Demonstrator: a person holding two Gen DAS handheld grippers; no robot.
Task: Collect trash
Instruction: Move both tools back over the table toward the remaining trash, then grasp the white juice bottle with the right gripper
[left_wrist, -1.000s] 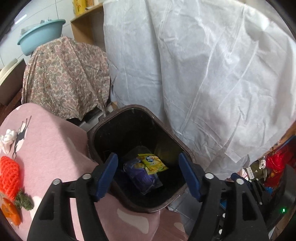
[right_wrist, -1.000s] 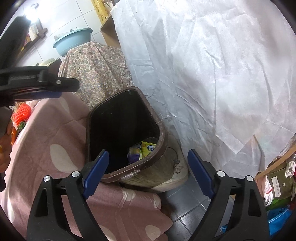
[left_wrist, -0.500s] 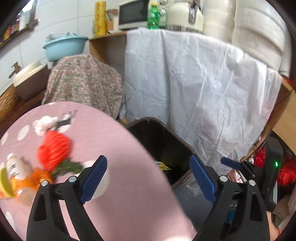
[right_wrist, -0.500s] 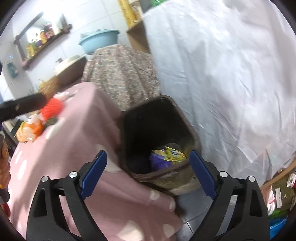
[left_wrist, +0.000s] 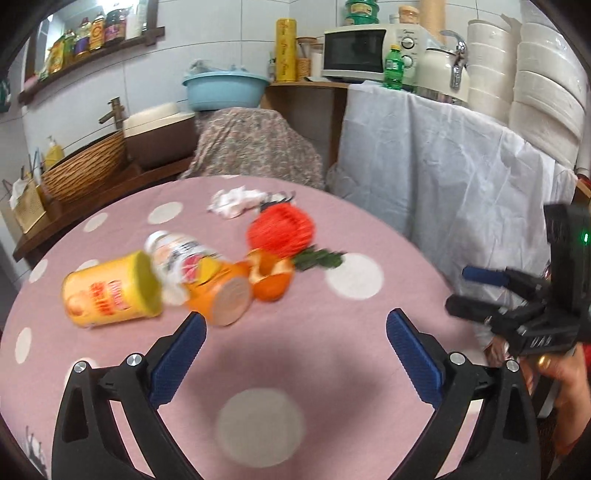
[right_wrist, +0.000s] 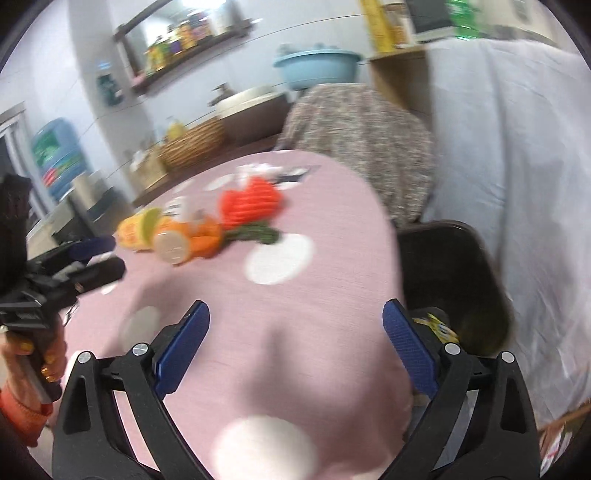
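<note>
Blurred, seemingly toppled yellow can (left_wrist: 110, 295), orange peel (left_wrist: 271, 280)

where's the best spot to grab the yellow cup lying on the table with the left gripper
Probably across the middle of the yellow cup's printed side wall. It lies on its side on the pink tablecloth, its round end turned toward the bottle and orange cup crowding its right. Bring the left gripper, jaws open and empty, down from above on the clear near-left side, jaws straddling the round body.
</note>
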